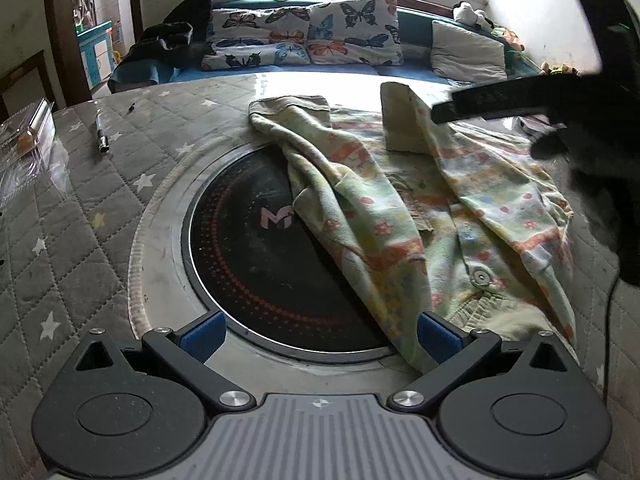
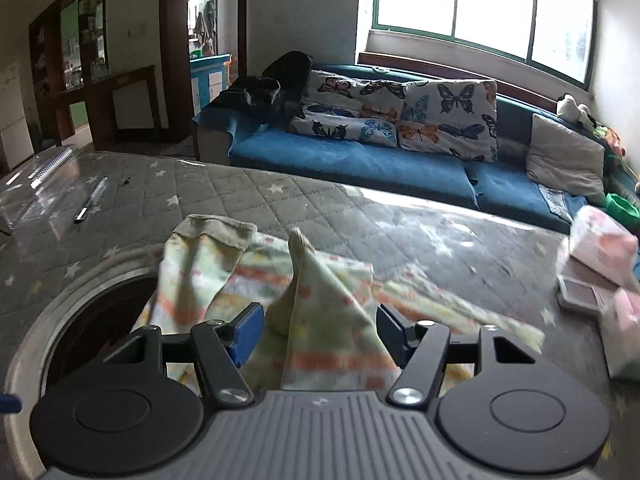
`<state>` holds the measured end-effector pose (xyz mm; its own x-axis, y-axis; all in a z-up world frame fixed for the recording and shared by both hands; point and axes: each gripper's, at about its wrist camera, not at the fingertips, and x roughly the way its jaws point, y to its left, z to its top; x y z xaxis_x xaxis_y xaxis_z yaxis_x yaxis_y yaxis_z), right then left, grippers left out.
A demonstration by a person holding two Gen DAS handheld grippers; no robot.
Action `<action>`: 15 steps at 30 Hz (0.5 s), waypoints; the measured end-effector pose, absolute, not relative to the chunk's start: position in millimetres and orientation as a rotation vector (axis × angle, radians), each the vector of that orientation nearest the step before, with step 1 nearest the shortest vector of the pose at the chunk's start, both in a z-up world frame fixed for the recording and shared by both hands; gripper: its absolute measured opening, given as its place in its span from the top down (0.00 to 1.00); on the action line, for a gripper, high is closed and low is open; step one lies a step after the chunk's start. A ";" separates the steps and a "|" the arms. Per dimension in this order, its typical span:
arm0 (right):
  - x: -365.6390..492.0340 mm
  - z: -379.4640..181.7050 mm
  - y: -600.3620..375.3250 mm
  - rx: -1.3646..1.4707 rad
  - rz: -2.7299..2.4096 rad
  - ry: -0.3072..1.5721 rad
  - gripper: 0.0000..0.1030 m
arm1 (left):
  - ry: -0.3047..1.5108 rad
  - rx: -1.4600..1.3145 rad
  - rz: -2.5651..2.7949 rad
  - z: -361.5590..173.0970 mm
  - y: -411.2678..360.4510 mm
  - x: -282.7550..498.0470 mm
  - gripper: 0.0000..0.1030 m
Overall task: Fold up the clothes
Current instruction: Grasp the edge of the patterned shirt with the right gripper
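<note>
A small pale-green floral garment (image 1: 420, 208) with a snap button lies crumpled on the quilted grey table cover (image 1: 80, 240), partly over a round black cooktop (image 1: 256, 248). My left gripper (image 1: 320, 338) is open and empty at the garment's near edge. My right gripper (image 2: 318, 332) is open, its jaws on either side of a raised fold of the garment (image 2: 320, 312). In the left wrist view the right gripper's dark finger (image 1: 500, 100) reaches in from the right above one upturned garment end.
A pen (image 1: 101, 133) and a clear plastic box (image 1: 24, 140) lie at the left of the table. Pink tissue packs and a phone (image 2: 592, 276) sit at the right. A blue sofa (image 2: 360, 160) with butterfly pillows stands behind the table.
</note>
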<state>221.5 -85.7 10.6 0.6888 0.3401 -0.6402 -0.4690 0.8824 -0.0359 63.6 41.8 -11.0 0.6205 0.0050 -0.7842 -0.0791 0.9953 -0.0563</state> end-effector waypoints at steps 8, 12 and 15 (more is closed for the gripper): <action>259.8 -2.0 -68.1 -0.223 0.449 0.694 0.47 | 0.908 -0.095 0.077 -11.4 48.8 67.0 0.00; 273.7 -10.0 -66.6 -0.213 0.452 0.726 0.68 | 0.912 -0.094 0.088 -12.0 50.6 67.3 0.00; 275.1 -10.4 -71.1 -0.194 0.450 0.727 0.86 | 0.914 -0.093 0.093 -12.4 50.8 67.4 0.00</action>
<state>275.1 -71.1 -10.4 0.6571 0.3287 -0.6783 -0.4610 0.8873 -0.0167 67.4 50.8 -12.4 0.6073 0.0407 -0.7934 -0.1201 0.9919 -0.0411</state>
